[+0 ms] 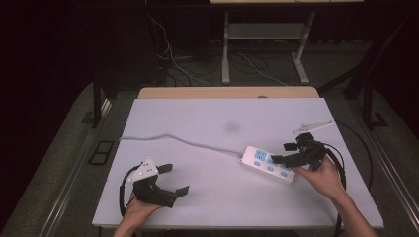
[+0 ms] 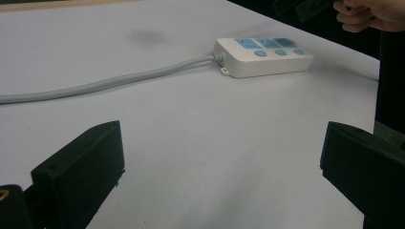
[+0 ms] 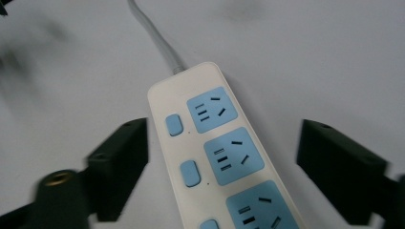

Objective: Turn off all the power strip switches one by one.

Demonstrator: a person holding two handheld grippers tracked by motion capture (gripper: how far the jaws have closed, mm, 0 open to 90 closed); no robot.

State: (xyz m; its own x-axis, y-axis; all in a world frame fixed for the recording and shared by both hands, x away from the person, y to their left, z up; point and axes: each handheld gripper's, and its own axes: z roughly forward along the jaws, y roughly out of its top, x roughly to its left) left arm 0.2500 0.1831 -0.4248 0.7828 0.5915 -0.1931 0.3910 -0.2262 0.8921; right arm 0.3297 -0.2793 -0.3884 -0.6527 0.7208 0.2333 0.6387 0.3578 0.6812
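Right claw straddling the power strip on the table

The white power strip (image 3: pixel 224 157), with blue sockets and switches and no readable writing, lies at the table's (image 1: pixel 197 118) right side, its grey cord (image 1: pixel 173 140) running left. The right claw (image 3: pixel 222 167) stands wide over it, jaws either side. The left claw (image 1: pixel 173 178) rests wide, well apart.

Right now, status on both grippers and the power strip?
Right gripper open, jaws either side of the power strip, not gripping. Left gripper open, empty, well short of it. Strip flat on the table, cord trailing; nothing in the way.
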